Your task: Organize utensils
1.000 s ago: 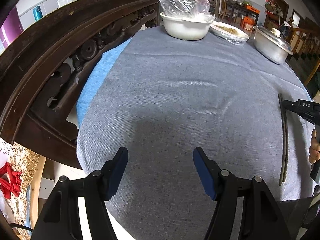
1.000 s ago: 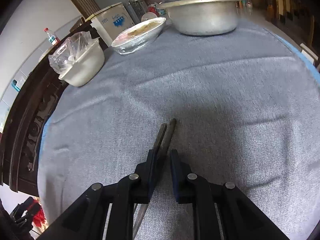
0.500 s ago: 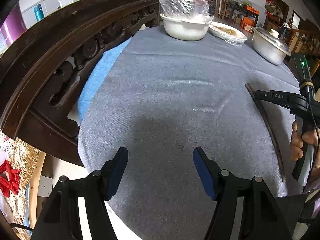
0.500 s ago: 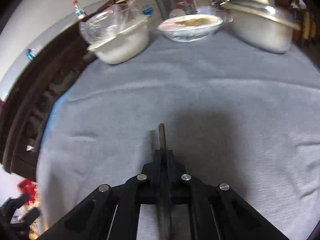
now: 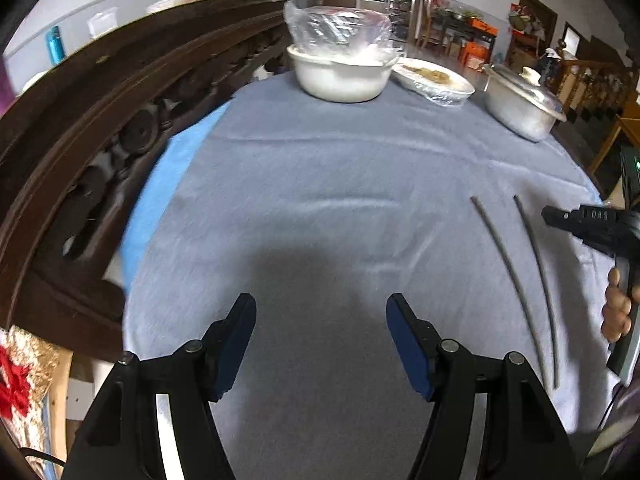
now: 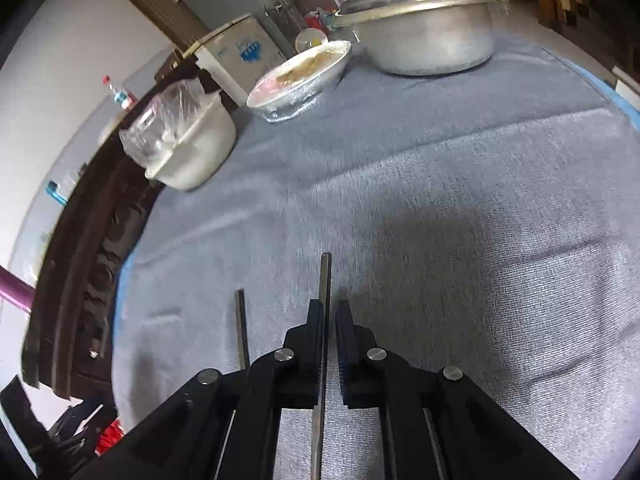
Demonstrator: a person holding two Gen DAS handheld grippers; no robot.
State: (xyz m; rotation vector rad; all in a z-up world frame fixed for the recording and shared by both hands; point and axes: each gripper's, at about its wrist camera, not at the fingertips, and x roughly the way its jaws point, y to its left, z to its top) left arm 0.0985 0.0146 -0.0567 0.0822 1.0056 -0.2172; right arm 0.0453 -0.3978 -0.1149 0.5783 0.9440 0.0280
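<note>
Two dark metal chopsticks lie side by side, a little apart, on the grey tablecloth. In the left wrist view the left chopstick and the right chopstick sit at the right. My right gripper hovers just right of them there. In the right wrist view one chopstick runs between my right gripper's slightly parted fingers, with a gap on the right side. The other chopstick lies to its left. My left gripper is wide open and empty near the table's front edge.
A white bowl with a plastic bag, a wrapped dish of food and a lidded metal pot stand at the far side. A carved dark wooden chair back borders the table on the left.
The right gripper was shut on both chopsticks held together. Now its fingers have parted a little and the two chopsticks lie apart on the cloth. The left gripper stayed open.
</note>
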